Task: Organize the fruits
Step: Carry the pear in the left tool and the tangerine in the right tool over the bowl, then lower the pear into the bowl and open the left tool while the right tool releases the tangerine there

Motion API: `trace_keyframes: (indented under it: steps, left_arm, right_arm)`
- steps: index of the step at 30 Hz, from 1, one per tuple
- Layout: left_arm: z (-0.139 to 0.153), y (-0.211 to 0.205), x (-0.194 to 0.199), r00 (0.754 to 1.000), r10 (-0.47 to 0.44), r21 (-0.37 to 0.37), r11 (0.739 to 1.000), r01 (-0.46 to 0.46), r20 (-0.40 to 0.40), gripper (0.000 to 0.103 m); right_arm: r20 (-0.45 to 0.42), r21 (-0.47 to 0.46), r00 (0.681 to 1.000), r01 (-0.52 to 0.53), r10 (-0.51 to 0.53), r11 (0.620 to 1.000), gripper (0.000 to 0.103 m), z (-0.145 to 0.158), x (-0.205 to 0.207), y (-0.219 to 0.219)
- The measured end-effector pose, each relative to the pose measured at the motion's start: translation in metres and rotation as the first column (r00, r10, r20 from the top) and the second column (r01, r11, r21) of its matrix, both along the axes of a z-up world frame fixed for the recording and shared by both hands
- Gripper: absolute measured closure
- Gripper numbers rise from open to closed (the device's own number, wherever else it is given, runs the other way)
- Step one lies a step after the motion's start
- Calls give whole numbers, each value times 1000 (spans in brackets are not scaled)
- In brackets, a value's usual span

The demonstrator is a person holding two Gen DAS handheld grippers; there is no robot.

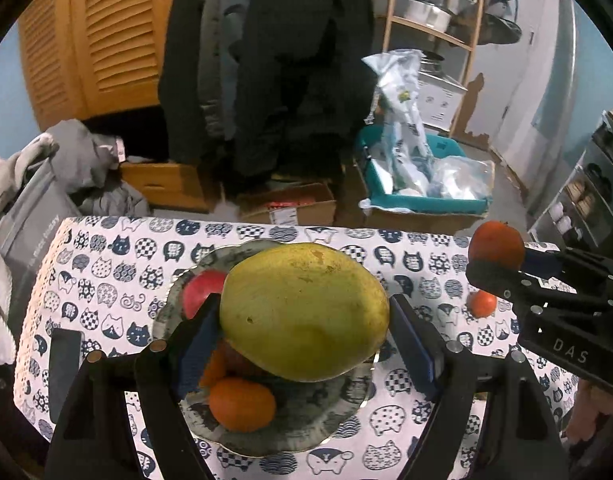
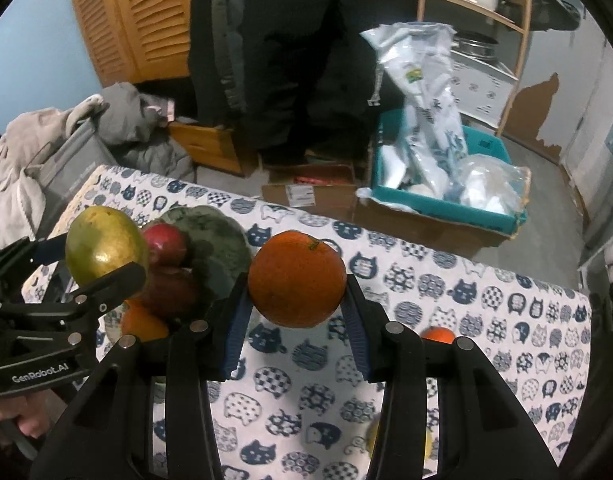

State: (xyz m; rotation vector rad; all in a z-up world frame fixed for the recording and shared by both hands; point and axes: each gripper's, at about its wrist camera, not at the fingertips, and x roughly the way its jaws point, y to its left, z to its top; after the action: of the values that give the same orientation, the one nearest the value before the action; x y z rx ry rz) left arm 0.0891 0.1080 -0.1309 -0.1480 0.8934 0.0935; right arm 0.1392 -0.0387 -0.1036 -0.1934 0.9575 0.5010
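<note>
My left gripper [image 1: 304,324] is shut on a large yellow-green mango [image 1: 304,310] and holds it just above a grey patterned plate [image 1: 306,432]. The plate holds a red apple [image 1: 200,290] and an orange [image 1: 242,404]. My right gripper [image 2: 296,304] is shut on an orange [image 2: 297,278] and holds it above the cat-print tablecloth [image 2: 426,280], right of the plate [image 2: 218,240]. The right gripper also shows at the right edge of the left wrist view [image 1: 502,268]. A small orange [image 1: 482,304] lies loose on the cloth; it also shows in the right wrist view [image 2: 438,335].
A yellow fruit [image 2: 426,440] lies partly hidden behind my right finger. A dark flat object [image 1: 64,364] lies on the cloth left of the plate. Beyond the table's far edge stand cardboard boxes [image 1: 294,204], a teal bin with bags [image 1: 418,184] and hanging coats [image 1: 274,60].
</note>
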Motion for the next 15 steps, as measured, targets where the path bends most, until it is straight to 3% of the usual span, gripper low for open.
trace_keyframes:
  steps: [15]
  left_arm:
    - [-33,43,13,995,67,-32,997,-69,-72,20]
  right_arm:
    - [-52,-16,998,-46,45,999,59,-25,11,47]
